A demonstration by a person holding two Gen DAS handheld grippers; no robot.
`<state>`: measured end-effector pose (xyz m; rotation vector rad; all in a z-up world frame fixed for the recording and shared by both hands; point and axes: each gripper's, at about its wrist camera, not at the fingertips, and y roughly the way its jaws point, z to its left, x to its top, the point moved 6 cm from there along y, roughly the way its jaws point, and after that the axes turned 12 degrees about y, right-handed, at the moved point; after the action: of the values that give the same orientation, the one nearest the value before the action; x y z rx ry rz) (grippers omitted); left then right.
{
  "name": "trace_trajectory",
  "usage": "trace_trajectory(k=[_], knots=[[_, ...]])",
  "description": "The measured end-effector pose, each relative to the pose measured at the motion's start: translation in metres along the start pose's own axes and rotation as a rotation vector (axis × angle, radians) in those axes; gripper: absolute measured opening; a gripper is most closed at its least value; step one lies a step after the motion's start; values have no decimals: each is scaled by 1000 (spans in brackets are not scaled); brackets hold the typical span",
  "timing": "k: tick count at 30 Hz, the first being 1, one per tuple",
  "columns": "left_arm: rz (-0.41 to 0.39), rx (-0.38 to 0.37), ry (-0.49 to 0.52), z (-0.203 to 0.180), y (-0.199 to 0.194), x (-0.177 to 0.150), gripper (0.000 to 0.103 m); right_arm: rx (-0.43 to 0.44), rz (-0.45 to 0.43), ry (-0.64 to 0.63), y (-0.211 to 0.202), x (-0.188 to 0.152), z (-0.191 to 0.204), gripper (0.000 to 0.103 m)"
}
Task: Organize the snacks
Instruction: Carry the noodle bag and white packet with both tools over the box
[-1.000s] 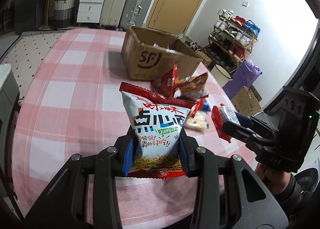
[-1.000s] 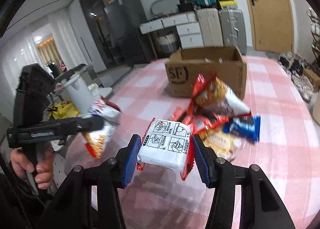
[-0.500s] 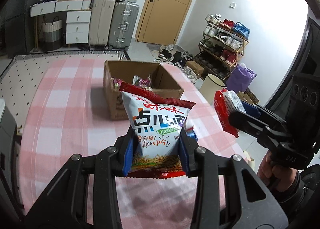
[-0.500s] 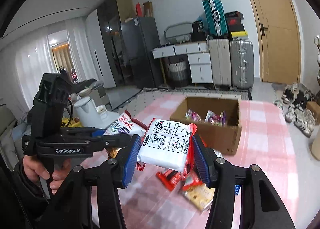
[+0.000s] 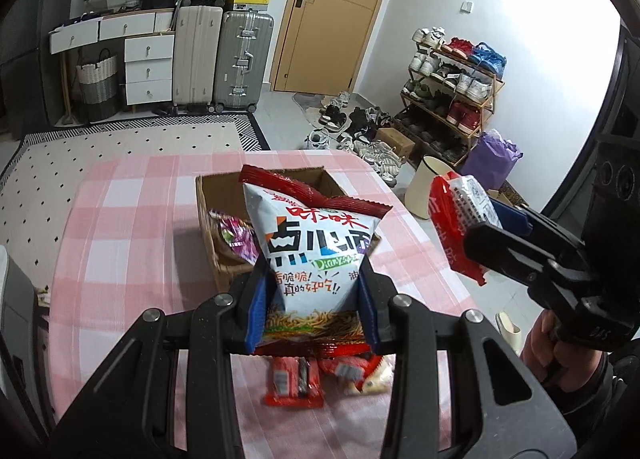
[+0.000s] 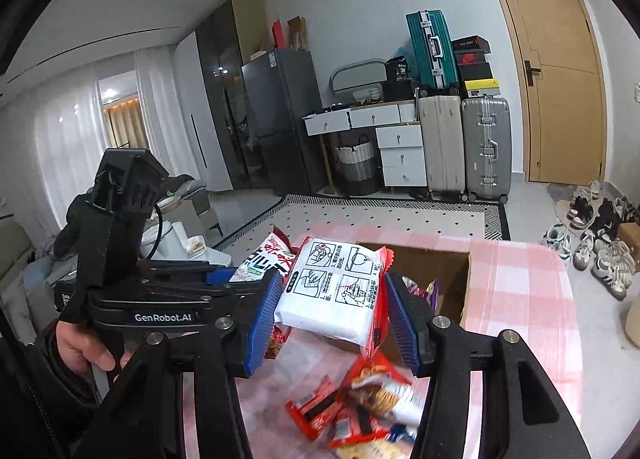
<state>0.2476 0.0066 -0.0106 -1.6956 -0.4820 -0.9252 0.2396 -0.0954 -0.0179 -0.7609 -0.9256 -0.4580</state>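
Carrying clenched loads, left claw [image 5: 312, 305] with noodle bag [image 5: 316, 255] sits nearer, open box [image 5: 208, 215] dead ahead; right claw [image 6: 332, 317] grips white pack [image 6: 336, 291].

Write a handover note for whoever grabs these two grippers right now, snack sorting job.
Left gripper: shut on the white noodle-snack bag, held upright in the air in front of the cardboard box.
Right gripper: shut on the white instant-noodle pack, also lifted, near the box opening.
Box: open on the pink checked tablecloth, with a few packets already inside, including a purple one.
Left to do: drop both held packs in the box, then collect the loose red packets lying on the cloth in front of it.
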Motion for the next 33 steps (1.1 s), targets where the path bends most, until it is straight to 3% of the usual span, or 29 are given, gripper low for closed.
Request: trace_trajectory(k=[13, 27, 31, 33], knots=[[42, 34, -41, 51, 74, 65, 35, -20, 40, 30, 69, 48, -38, 53], [136, 20, -65, 78, 170, 56, 35, -78, 134, 94, 166, 40, -98, 53], [149, 42, -81, 88, 188, 49, 35, -106, 136, 76, 184, 31, -107, 59], [157, 49, -98, 94, 193, 46, 42, -106, 144, 74, 186, 24, -108, 61]])
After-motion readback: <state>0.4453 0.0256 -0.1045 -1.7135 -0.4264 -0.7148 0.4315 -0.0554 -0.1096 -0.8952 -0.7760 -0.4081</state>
